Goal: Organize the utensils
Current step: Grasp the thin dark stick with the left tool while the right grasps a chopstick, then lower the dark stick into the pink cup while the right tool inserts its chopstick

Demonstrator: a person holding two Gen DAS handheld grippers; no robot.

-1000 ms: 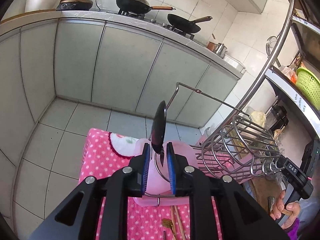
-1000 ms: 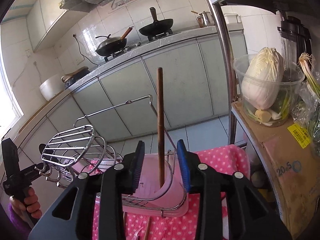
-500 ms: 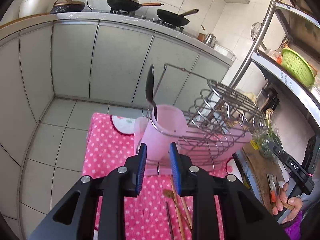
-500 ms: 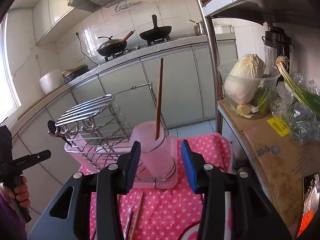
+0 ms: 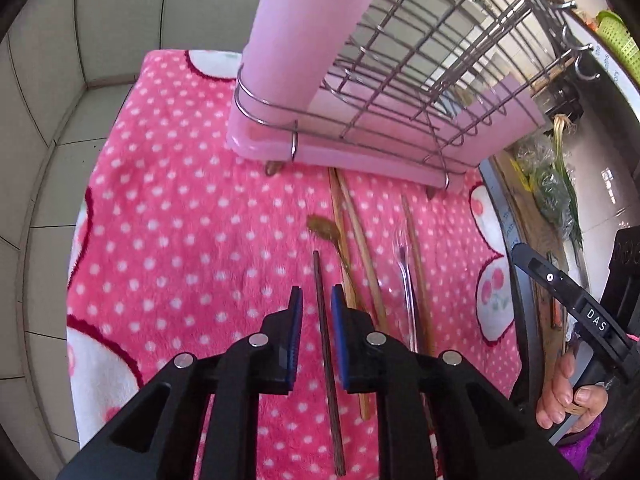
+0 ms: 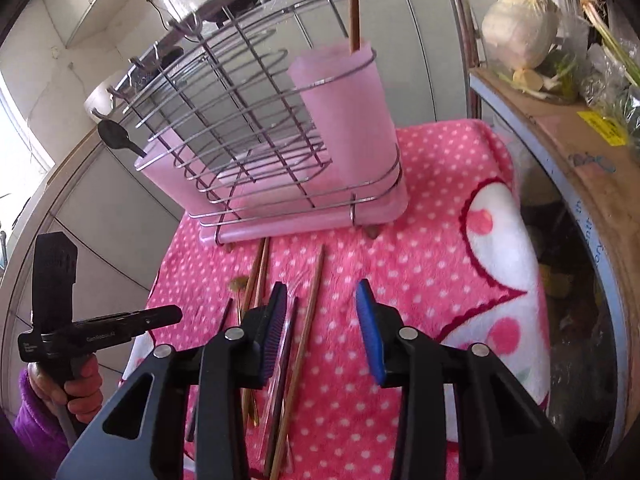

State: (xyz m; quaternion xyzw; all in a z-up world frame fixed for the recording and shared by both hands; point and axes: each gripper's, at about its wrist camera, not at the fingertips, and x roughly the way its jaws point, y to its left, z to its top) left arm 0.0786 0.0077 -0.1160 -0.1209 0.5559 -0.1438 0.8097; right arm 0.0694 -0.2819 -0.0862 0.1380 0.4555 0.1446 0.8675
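Observation:
A wire rack with pink cups (image 5: pixel 360 80) (image 6: pixel 280 140) stands on the pink dotted cloth (image 5: pixel 180 220). A brown chopstick (image 6: pixel 353 4) stands in its right cup and a black spoon (image 6: pixel 116 136) sticks out of its left cup. Loose utensils lie on the cloth: a dark chopstick (image 5: pixel 326 340), wooden chopsticks (image 5: pixel 360 248), a small brown spoon (image 5: pixel 326 230) and a clear plastic fork (image 5: pixel 404 264). My left gripper (image 5: pixel 316 300) is open, low over the cloth, its fingers either side of the dark chopstick. My right gripper (image 6: pixel 322 300) is open and empty above a wooden chopstick (image 6: pixel 306 328).
A metal shelf edge (image 6: pixel 560 184) with a cardboard box, cabbage (image 6: pixel 520 28) and greens runs along the right of the cloth. Kitchen cabinets (image 6: pixel 420 40) stand behind the rack. The cloth ends at the left over a tiled floor (image 5: pixel 52 184).
Both grippers have let go of the utensils placed in the cups, pulled back from the rack and dropped toward the loose utensils on the cloth. The left fingers now straddle the dark chopstick.

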